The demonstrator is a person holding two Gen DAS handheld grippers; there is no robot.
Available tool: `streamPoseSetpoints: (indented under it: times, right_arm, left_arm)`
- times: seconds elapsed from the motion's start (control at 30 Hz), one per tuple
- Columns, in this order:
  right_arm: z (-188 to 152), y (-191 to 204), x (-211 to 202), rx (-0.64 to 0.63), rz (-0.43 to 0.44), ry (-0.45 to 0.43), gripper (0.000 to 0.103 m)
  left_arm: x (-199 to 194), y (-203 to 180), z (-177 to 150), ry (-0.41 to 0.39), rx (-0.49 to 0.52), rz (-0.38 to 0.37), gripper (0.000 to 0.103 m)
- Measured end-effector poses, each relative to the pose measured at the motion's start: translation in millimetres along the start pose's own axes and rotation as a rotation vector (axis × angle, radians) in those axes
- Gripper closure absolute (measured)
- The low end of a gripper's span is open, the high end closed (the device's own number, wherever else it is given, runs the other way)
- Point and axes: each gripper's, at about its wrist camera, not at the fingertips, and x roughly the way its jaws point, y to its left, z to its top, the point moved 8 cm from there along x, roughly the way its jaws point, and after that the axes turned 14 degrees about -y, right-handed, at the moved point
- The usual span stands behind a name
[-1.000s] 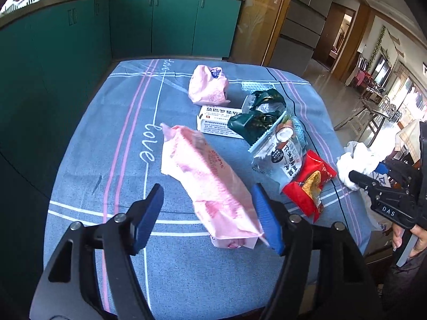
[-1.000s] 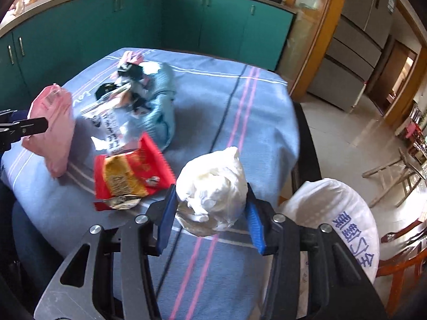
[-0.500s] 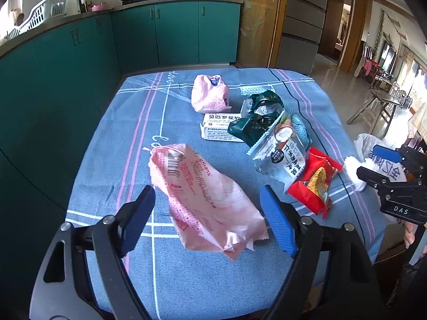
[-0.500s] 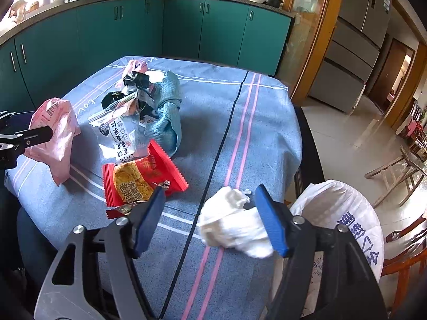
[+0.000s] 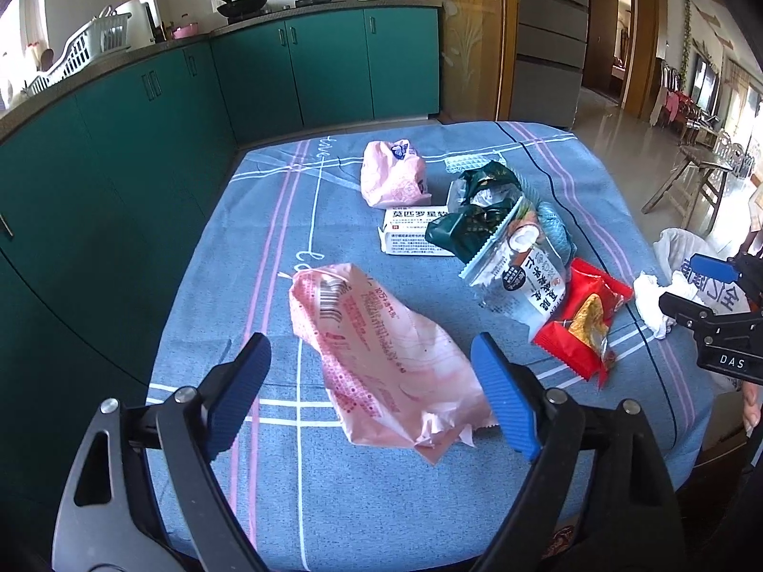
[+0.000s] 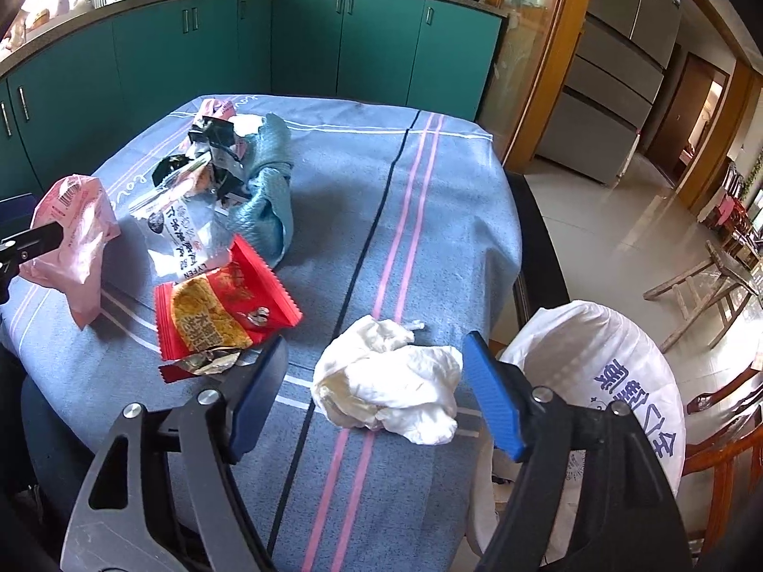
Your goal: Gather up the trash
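Observation:
A long pink wrapper (image 5: 381, 357) lies flat on the blue tablecloth between the blue pads of my left gripper (image 5: 369, 393), whose jaws are opening and touch nothing. A crumpled white tissue (image 6: 391, 386) rests near the table's right edge between the pads of my right gripper (image 6: 372, 398); those jaws are opening too, clear of the tissue. A red snack packet (image 6: 224, 305), a clear printed bag (image 5: 520, 271), a dark green wrapper (image 5: 477, 209), a white box (image 5: 410, 233) and a small pink bag (image 5: 391, 176) lie further up the table.
A white sack with blue lettering (image 6: 615, 381) stands open just off the table's right edge. A light blue cloth (image 6: 267, 205) lies among the wrappers. Teal kitchen cabinets (image 5: 286, 71) run behind the table; wooden chairs (image 6: 715, 276) stand on the tiled floor to the right.
Both grippers have let go: the pink wrapper dropped flat onto the cloth and the left jaws spread. The white tissue fell from the right pads onto the table as they widened.

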Motion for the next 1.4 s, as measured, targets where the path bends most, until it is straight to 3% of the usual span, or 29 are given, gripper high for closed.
streamPoseSetpoints:
  times: [0.53, 0.67, 0.9, 1.03, 1.27, 1.4]
  right_arm:
    - [-7.2, 1.1, 5.5, 0.008, 0.003, 0.019, 0.028]
    - [-8.7, 1.3, 6.8, 0.009, 0.003, 0.023, 0.028]
    - [-10.4, -3.6, 6.8, 0.016, -0.007, 0.024, 0.028]
    - [-11.0, -5.3, 10.5, 0.034, -0.007, 0.030, 0.028]
    - [-11.7, 3.5, 14.4, 0.023, 0.001, 0.035, 0.028]
    - [-11.5, 3.9, 16.4, 0.026, -0.003, 0.035, 0.024]
  left_arm:
    - [-0.2, 4.5, 0.5, -0.012, 0.001, 0.024, 0.017]
    - [2.3, 9.6, -6.2, 0.012, 0.002, 0.033, 0.027]
    - [2.2, 41.6, -33.9, 0.073, -0.054, 0.069, 0.027]
    - [0.6, 54.5, -40.5, 0.085, -0.140, 0.053, 0.018]
    - [-1.1, 44.0, -31.2, 0.065, -0.209, -0.013, 0.005]
    - [2.0, 40.2, -30.3, 0.088, -0.260, -0.021, 0.005]
